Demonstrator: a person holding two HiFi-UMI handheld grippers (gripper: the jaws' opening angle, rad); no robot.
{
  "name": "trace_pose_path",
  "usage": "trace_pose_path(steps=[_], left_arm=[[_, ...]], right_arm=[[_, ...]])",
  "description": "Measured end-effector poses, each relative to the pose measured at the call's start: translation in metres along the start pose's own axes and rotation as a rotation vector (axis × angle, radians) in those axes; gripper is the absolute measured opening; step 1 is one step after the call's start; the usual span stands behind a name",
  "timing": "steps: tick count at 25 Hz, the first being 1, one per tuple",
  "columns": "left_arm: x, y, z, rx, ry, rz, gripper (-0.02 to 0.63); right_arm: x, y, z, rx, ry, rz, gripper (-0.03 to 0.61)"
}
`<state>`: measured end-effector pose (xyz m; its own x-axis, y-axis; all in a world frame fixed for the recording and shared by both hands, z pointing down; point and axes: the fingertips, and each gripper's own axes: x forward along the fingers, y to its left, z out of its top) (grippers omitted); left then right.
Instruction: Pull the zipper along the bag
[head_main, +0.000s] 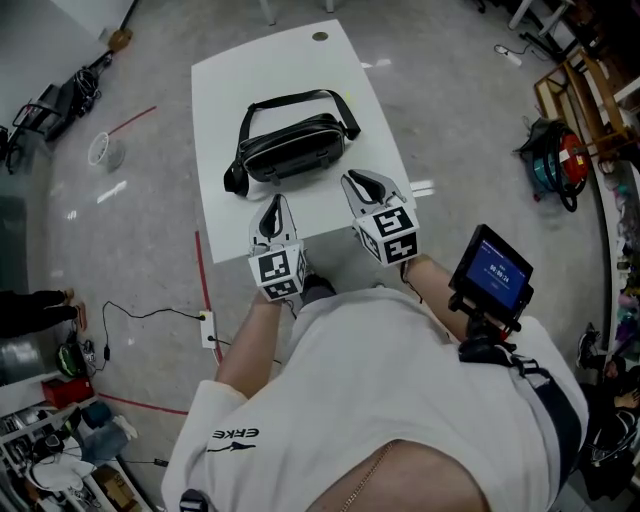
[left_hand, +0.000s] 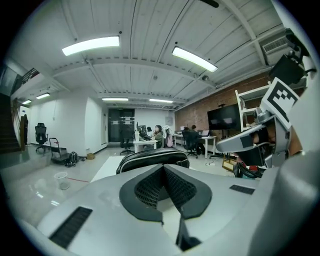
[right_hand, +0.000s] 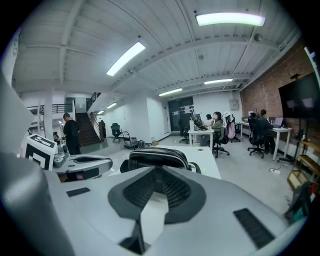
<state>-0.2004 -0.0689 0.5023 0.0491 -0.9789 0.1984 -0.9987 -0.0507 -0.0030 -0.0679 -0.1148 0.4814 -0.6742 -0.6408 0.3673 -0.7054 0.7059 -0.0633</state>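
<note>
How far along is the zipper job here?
Done: nothing visible; the black bag lies untouched on the white table. In hand: nothing; the left hand-held gripper and right hand-held gripper are shut, empty, short of the bag. Left: grip the zipper pull, indiscernible here, and draw it along.
</note>
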Motion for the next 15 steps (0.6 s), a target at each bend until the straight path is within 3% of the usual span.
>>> trace_pose_path(steps=[8, 15], left_arm=[[-0.055, -0.061, 0.007, -0.044, -0.010, 0.096, 0.003], [-0.077, -0.080, 0.008, -0.039, -0.008, 0.098, 0.003]], right_arm=[[-0.074, -0.014, -0.026, 0.011, -0.017, 0.060, 0.006], [-0.097, -0.002, -0.028, 0.031, -0.028, 0.100, 0.005]])
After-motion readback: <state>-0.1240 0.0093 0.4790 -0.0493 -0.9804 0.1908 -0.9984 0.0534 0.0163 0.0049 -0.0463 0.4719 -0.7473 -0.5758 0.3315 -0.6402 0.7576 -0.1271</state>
